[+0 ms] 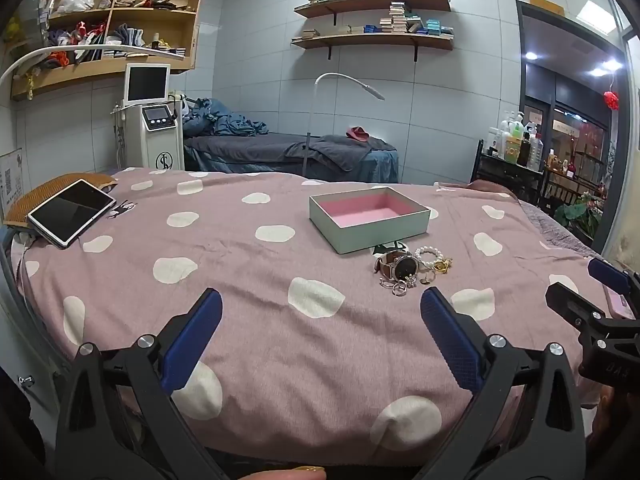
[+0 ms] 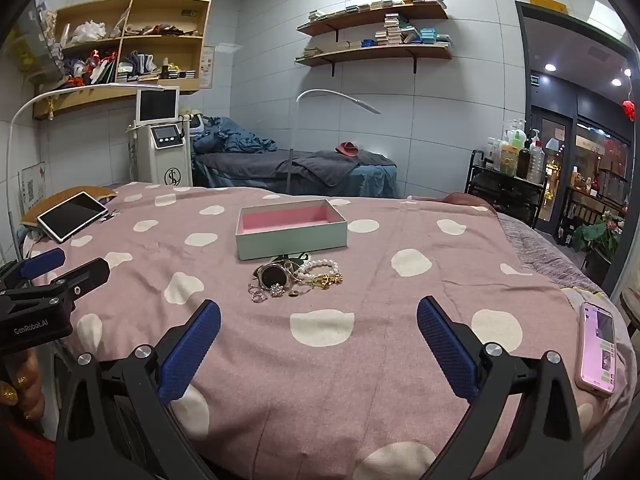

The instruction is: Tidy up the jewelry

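Note:
An open pale green box (image 1: 376, 232) with a pink lining (image 2: 288, 220) sits on the pink spotted bedspread. Just in front of it lies a small pile of jewelry: a watch (image 1: 405, 267) (image 2: 275, 274), a pearl bracelet (image 1: 429, 256) (image 2: 322, 267), a gold piece (image 2: 328, 280) and small rings (image 1: 399, 288). My left gripper (image 1: 320, 320) is open and empty, near the bed's front edge, left of the pile. My right gripper (image 2: 318, 328) is open and empty, in front of the pile. Each gripper shows at the edge of the other's view.
A tablet (image 1: 72, 212) (image 2: 73, 215) lies at the bed's far left on a woven mat. A pink phone (image 2: 598, 346) lies at the right edge. Beyond the bed stand a machine with a screen (image 1: 154, 128), another bed, a lamp and a bottle rack.

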